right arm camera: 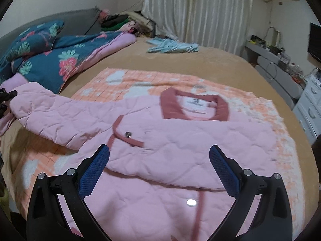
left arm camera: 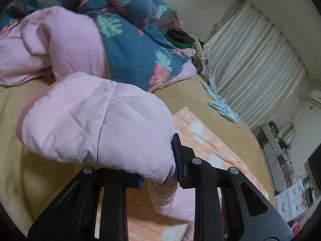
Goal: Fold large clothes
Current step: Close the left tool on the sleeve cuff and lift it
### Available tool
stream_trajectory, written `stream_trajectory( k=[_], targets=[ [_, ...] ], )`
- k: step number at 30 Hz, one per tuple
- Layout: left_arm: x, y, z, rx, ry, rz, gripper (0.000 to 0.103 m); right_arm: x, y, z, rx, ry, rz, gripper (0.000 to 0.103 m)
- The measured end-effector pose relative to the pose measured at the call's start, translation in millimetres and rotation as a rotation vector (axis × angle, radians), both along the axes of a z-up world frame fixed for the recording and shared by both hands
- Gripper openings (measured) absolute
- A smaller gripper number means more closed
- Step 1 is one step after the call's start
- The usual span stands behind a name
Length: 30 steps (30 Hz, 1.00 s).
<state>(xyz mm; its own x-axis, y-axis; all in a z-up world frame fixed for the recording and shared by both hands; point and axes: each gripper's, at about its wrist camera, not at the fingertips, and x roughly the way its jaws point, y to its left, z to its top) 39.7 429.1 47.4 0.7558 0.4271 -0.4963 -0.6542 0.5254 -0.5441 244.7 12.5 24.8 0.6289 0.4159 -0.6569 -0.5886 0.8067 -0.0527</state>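
A pink quilted jacket (right arm camera: 180, 136) with a dusty-red collar (right arm camera: 170, 104) lies front up on an orange checked blanket (right arm camera: 130, 80) on the bed. My left gripper (left arm camera: 160, 160) is shut on the end of its left sleeve (left arm camera: 96, 120) and holds it lifted off the bed. The cuff hangs down between the fingers. In the right wrist view that gripper (right arm camera: 8, 96) shows at the far left edge, at the raised sleeve end (right arm camera: 50, 112). My right gripper (right arm camera: 159, 150) is open above the jacket's chest, nothing between its blue pads (right arm camera: 94, 168).
A teal floral quilt (right arm camera: 50, 60) is heaped at the head of the bed, with another pink garment (left arm camera: 50, 46) against it. A light blue garment (right arm camera: 172, 47) lies by the curtain (right arm camera: 200, 10). White drawers (right arm camera: 309, 104) and a cluttered desk (right arm camera: 276, 56) stand to the right.
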Motion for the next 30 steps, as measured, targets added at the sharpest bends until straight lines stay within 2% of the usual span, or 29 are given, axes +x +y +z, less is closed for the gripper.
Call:
stream_trajectory(
  k=[6, 13, 19, 30],
  targets=[
    [12.5, -33.2, 43.1, 0.084, 0.001, -0.057, 0.015, -0.1, -44.5, 12.4, 0.045, 0.002, -0.055, 0.099],
    [30.7, -75.3, 74.3, 0.152, -0.001, -0.128, 0.014, -4.1, -90.8, 25.2, 0.102, 0.003, -0.11, 0.099],
    [51.5, -118.8, 91.1, 0.198, -0.02, -0.207, 0.013, -4.2, -130.1, 38.4, 0.103, -0.018, -0.166, 0.099],
    [93.0, -184.8, 105.3, 0.272, 0.012, -0.329, 0.012, 2.0, -180.0, 39.3, 0.165, -0.01, -0.221, 0.099]
  ],
)
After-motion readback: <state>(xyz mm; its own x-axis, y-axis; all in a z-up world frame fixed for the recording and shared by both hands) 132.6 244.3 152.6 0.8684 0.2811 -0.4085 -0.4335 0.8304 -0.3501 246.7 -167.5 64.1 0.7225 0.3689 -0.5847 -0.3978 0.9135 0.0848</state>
